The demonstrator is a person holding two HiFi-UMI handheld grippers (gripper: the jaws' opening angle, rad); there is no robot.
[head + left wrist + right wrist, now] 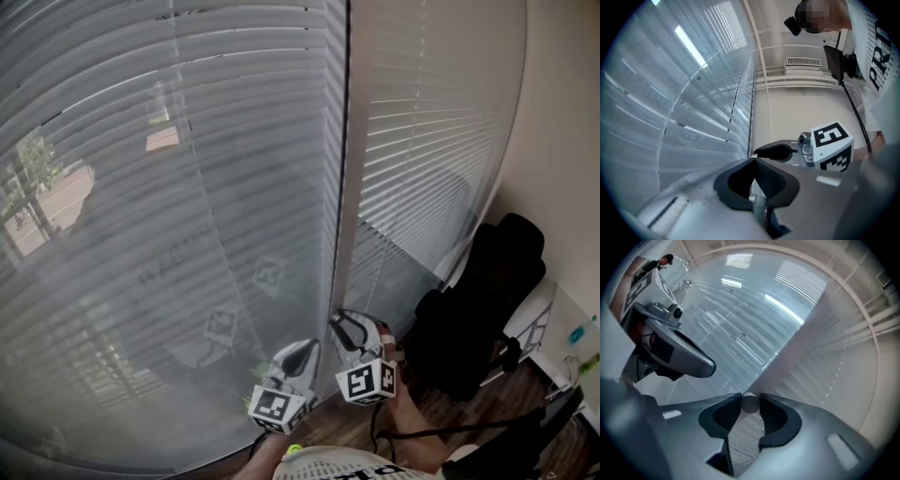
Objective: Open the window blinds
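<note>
**A:** Where are the blinds?

**B:** The blinds [187, 187] hang fully down over the window straight ahead. There is a wide run at the left and a narrower one at the right, with a pale post [339, 187] between them.

**A:** And the slats?

**B:** They are lowered and tilted nearly flat. At the far left a tree [28, 178] shows dimly through them.

**A:** What is the right tool doing?

**B:** The right tool [750, 404] sits low, just beside the foot of the post, and is clamped on the wand [750, 401]. In the right gripper view, the wand's round end is pinched between both pads. I cannot trace the rest of the rod.

**A:** And the left tool?

**B:** The left tool [753, 160] is just to the left of the right one and slightly nearer the person. It points at the wide run, close to the post. Its jaws are together with the tips meeting, and I see nothing between them.

**A:** Do the two tools touch?

**B:** No, they are side by side, with a small gap between them in the head view.

**A:** Is there anything else nearby?

**B:** A black chair [478, 309] stands in the right corner on the wooden floor [450, 412], well apart from both tools.
</note>
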